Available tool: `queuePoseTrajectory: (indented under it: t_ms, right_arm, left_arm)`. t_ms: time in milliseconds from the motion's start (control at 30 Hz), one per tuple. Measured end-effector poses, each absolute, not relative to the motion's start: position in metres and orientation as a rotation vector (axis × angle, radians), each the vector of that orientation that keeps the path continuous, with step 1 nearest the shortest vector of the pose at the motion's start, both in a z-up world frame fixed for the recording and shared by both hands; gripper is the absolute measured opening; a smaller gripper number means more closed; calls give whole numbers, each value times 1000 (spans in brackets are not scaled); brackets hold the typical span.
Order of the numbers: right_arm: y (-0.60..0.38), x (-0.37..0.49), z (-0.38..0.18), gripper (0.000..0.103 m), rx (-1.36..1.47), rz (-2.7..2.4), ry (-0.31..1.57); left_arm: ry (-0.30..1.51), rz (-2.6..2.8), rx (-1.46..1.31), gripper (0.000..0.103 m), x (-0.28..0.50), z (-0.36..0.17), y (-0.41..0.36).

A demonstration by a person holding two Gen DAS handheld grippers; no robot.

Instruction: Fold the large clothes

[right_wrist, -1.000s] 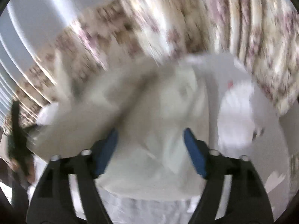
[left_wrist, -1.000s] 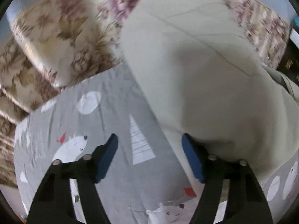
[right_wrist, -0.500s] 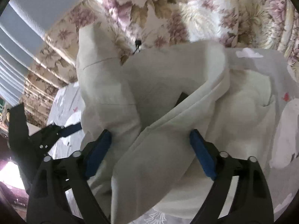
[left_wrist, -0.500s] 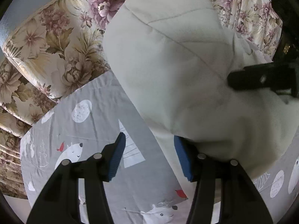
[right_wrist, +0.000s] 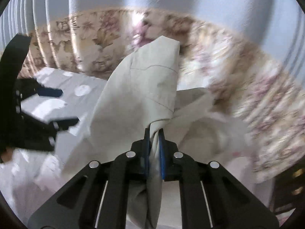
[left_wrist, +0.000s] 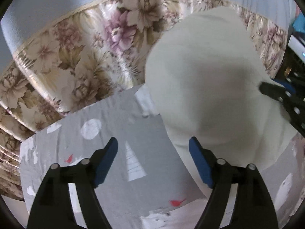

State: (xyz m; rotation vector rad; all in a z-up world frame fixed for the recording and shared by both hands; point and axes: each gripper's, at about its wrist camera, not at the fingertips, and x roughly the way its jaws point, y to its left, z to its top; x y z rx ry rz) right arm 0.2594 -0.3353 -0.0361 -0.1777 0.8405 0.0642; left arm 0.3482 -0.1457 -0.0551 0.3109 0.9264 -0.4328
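In your left wrist view, your left hand-held gripper (left_wrist: 152,148) is spreading, nothing between its blue pads, with the cream cotton garment (left_wrist: 205,87) just right of it over the grey animal-print bedsheet (left_wrist: 118,129). In your right wrist view, your right hand-held gripper (right_wrist: 154,133) is closing, pinching a bunched fold of that garment (right_wrist: 141,87), which rises ahead.

cream garment (left_wrist: 209,87) on grey bedsheet (left_wrist: 118,126)

Your left wrist camera peers steeply down along its hand-held gripper (left_wrist: 152,152) at the grey printed bedsheet (left_wrist: 118,133) — close in. Your right camera sits hard against the cream garment (right_wrist: 141,87); both views share it and the floral bedding (left_wrist: 76,57).
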Motion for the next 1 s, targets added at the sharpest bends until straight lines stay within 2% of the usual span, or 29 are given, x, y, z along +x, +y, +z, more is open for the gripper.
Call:
queuePoseTrajectory:
  t_ms: [100,300,333,367,433,533,633,700,833,1000]
  right_arm:
    - [-373,249,-47,8,-131,10,904]
    - [-433,240,-117,9,75,38,993]
    - [-443,241,-128,9,137,52,999]
    - [-448,244,-135,9,177,59,1003]
    - [-449,248,-145,10,188,65,1003]
    - [-446,258,-154,10,154,54,1006]
    - [-453,260,-154,10,205,52,1009]
    - [-455,250,-143,19,218,48,983]
    - [-462,210,-105,48,274,61,856]
    - [-435,180,-90,49,227,136,833]
  left_arm:
    - [948,-443,378,78,348,-65,-184]
    - [968,-461,489,80,345,-98,-241]
    - [971,-464,504,84,346,-102,-243]
    - [967,-447,534,93,348,-108,-245]
    - [947,-419,556,102,351,-117,-243]
    - [994,-451,470,102,364,-125,-235]
    - [967,-448,475,102,360,-119,-237]
    - [940,-431,497,102,352,-111,-236]
    - [911,-447,412,100,333,-79,-215]
    - [928,-527,398,100,303,-78,-207]
